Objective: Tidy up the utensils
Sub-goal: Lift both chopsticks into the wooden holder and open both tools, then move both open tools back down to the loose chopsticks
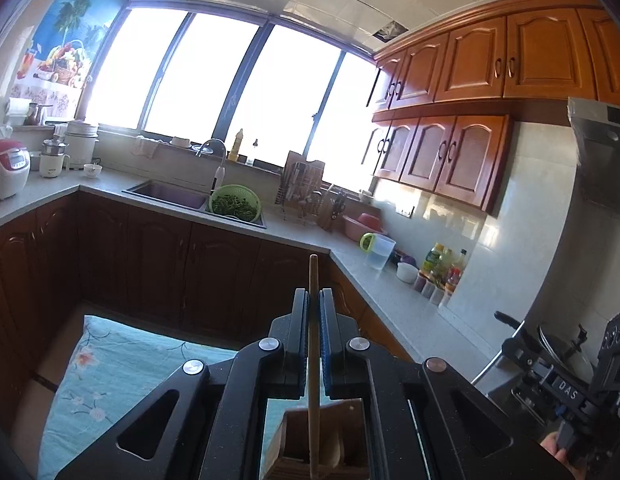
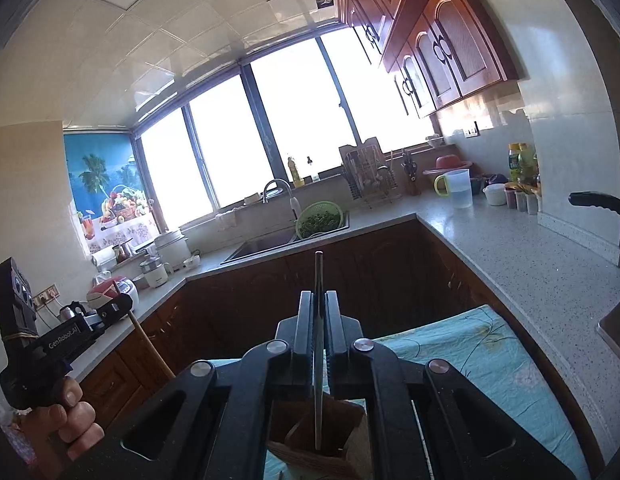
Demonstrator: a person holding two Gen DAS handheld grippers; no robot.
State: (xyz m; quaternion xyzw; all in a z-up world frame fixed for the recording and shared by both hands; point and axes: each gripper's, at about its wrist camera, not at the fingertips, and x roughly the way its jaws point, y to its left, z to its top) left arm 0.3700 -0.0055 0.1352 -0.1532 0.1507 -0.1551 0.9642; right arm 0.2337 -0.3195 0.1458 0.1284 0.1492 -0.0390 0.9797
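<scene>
Two tongs grip upright utensils above a wooden holder (image 1: 322,440): left tongs (image 1: 314,300) a wooden handle (image 1: 313,276), right tongs (image 2: 319,300) a thin metal blade (image 2: 319,276).

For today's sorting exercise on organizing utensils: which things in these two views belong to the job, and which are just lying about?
Belongs to the job:
- left claw, shut on the wooden utensil
- right claw, shut on the thin metal utensil
- wooden holder below them

Just lying about:
- green colander
- clear jug
- rice cooker
- dish rack
</scene>
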